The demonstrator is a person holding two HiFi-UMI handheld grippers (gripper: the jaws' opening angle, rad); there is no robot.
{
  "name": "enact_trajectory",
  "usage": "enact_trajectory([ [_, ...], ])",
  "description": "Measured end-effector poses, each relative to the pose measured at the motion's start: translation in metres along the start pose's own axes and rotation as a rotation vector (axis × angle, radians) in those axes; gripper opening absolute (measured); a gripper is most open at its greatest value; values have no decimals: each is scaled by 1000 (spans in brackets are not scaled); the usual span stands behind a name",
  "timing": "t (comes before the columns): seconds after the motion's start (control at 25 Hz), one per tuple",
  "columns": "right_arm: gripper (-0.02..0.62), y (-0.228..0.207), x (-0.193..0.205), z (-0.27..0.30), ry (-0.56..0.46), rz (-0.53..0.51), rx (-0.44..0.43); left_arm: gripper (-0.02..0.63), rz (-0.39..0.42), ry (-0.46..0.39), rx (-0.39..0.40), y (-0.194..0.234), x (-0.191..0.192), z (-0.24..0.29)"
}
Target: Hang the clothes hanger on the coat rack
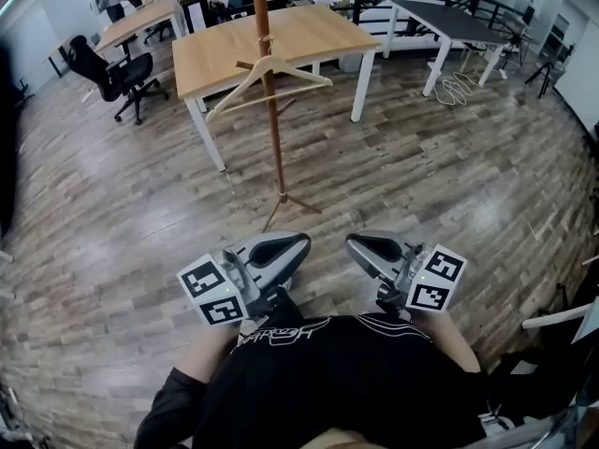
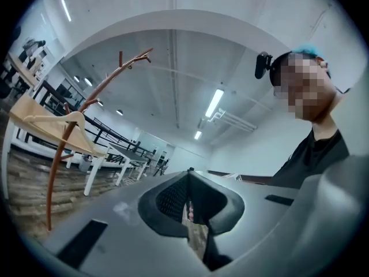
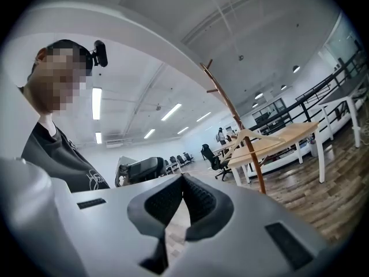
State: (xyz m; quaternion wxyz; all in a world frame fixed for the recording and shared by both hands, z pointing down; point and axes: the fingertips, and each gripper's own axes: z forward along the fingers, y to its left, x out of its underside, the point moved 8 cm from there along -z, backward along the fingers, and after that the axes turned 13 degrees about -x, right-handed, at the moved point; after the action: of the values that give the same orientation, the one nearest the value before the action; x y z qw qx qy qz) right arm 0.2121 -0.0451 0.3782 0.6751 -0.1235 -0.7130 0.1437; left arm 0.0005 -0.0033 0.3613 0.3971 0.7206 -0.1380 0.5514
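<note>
Coat rack point(image 1: 274, 143) top beyond upper edge

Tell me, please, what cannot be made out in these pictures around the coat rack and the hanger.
- Head view: the top of the coat rack is cut off by the upper edge.
- Head view: the hook of the hanger is too small to show what it rests on.
- Left gripper view: the rack's foot is hidden behind the body of the left gripper.
- Right gripper view: the body of the right gripper hides it too.
</note>
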Motion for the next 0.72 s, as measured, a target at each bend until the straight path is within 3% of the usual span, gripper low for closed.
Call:
enact_trajectory([
  [0.28, 38, 29, 4, -30, -18, -20, -8, 6, -36, -13, 54, -40, 12, 5],
  [0.72, 38, 39, 2, -51, -64, -39, -1, 6, -34, 16, 68, -58, 14, 17],
])
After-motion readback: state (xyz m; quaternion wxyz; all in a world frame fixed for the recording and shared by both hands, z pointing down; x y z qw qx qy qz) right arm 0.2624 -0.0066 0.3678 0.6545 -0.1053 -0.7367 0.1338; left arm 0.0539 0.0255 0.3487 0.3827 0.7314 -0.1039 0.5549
